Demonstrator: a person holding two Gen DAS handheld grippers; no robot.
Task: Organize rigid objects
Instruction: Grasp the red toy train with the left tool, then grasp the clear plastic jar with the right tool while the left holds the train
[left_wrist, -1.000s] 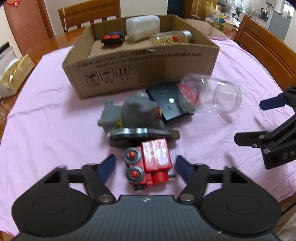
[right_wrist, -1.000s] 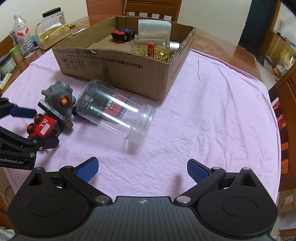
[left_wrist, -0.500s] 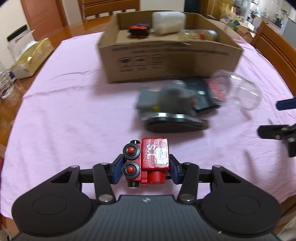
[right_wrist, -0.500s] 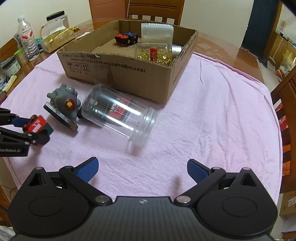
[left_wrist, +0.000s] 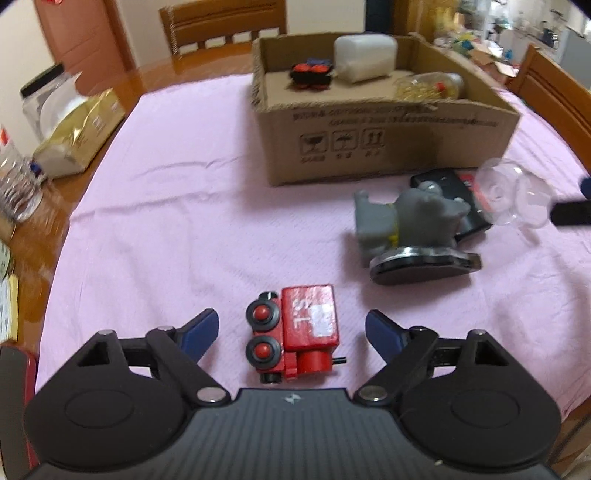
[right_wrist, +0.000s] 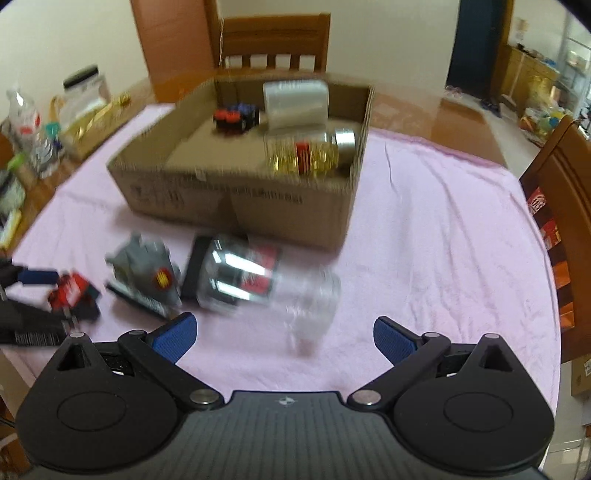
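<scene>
Two hand-held grippers: I hold one in each hand, both pointing down over a round tabletop (left_wrist: 192, 206) covered with a pink cloth.
Left hand-held gripper (left_wrist: 291, 332): its jaws are opening, and the blue pads stand clear of the toy on both sides.
Red toy train (left_wrist: 295, 338): lies on the cloth between my left jaws, wheels facing left, touched by neither pad.
Right hand-held gripper (right_wrist: 284, 334): jaws wide apart, nothing between them, hanging just short of the jar.
Clear plastic jar (right_wrist: 269, 280): lies on its side on the cloth, in front of the box and well right of the train; the right-hand view is blurred.
Grey figurine (left_wrist: 410, 225): sits on a dark oval base, touching a black flat object (left_wrist: 454, 195) behind it, beside the jar.
Cardboard box (left_wrist: 384, 144): open on top at the far side of the cloth, holding a white container (left_wrist: 365, 55), a bottle of yellow capsules (left_wrist: 428, 86) and a small red and black toy (left_wrist: 310, 74).
Step in hand, as I judge it: letting go of the train on the cloth.
Doing it well: I should let the pads open fully before I lift, then draw straight back so neither pad drags or tips the train.
Caution: the jar is round and may roll if nudged.
</scene>
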